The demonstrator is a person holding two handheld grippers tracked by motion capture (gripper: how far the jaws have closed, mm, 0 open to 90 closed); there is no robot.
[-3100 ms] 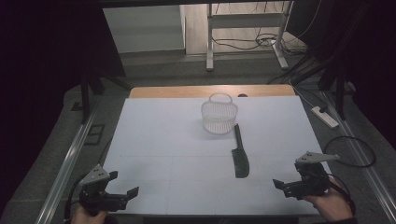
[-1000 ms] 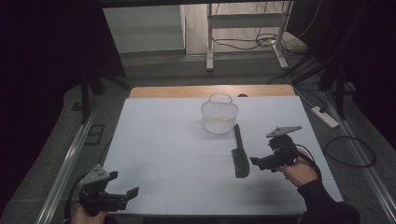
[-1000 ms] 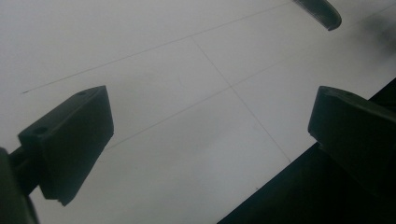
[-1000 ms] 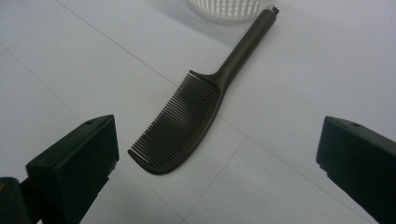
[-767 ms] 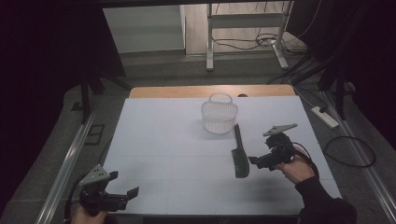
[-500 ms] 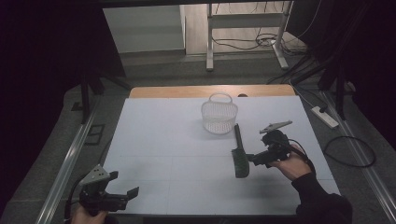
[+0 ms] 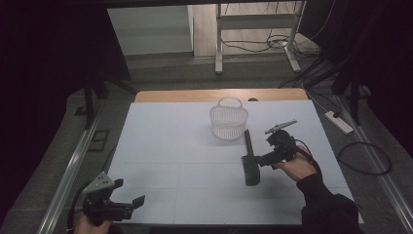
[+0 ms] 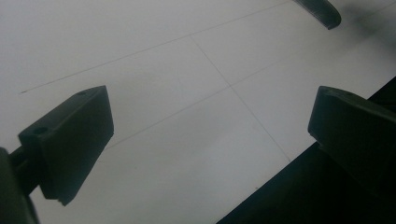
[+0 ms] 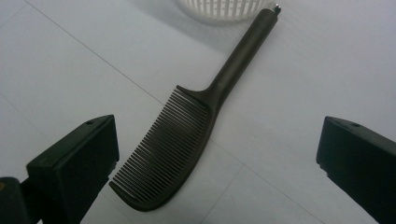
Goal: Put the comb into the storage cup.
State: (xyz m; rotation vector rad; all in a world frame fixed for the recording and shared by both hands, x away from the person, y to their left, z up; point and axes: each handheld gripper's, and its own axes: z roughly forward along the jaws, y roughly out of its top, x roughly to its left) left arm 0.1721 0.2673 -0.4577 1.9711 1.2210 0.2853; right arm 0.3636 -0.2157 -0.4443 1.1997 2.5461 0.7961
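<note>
A dark comb (image 7: 250,161) (image 9: 187,130) with a long handle lies flat on the white table, handle toward a small white slatted basket (image 7: 229,119) (image 9: 220,8). My right gripper (image 7: 257,161) (image 9: 215,172) is open just right of the comb, jaws wide on either side of its toothed head, not touching it. My left gripper (image 7: 130,204) (image 8: 210,144) rests open at the table's near left corner, nothing between its jaws. The comb's tip (image 8: 317,9) peeks in at the top of the left gripper view.
The white table sheet (image 7: 175,146) has a wooden strip (image 7: 195,95) at the far edge. A power strip (image 7: 339,122) and cables lie on the floor to the right. Metal rails run along both sides.
My right gripper has travelled from the near right corner forward and left up to the comb. The left gripper has stayed put.
</note>
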